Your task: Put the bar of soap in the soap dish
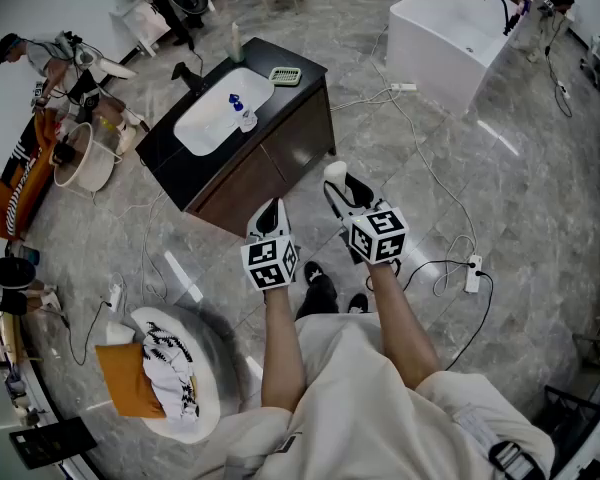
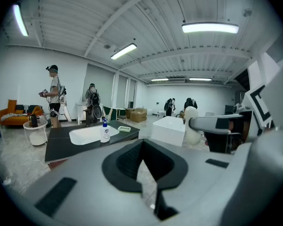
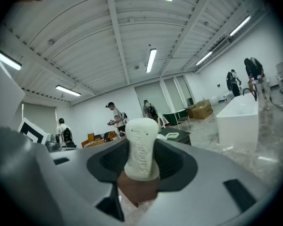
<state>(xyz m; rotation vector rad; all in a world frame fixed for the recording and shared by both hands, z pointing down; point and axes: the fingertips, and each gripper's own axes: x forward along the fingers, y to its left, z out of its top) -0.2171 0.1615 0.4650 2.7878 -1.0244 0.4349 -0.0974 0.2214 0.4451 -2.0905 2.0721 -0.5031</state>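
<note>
My right gripper [image 1: 340, 183] is shut on a white bar of soap [image 1: 335, 172], which stands upright between its jaws [image 3: 141, 147]. It hangs over the floor in front of a dark vanity [image 1: 280, 133]. The pale green soap dish [image 1: 285, 75] lies on the vanity's far right corner, beside the white sink basin [image 1: 220, 113]; it also shows small ahead in the right gripper view [image 3: 172, 135] and in the left gripper view [image 2: 124, 129]. My left gripper [image 1: 270, 213] sits level beside the right, its jaws together with nothing in them [image 2: 146, 166].
A pump bottle [image 1: 245, 118] with a blue top stands at the basin's rim. A white bathtub [image 1: 450, 28] is at the back right. Cables and a power strip [image 1: 472, 273] lie on the floor. A round stool with cloth [image 1: 175, 373] is at the left, and people stand at the far left.
</note>
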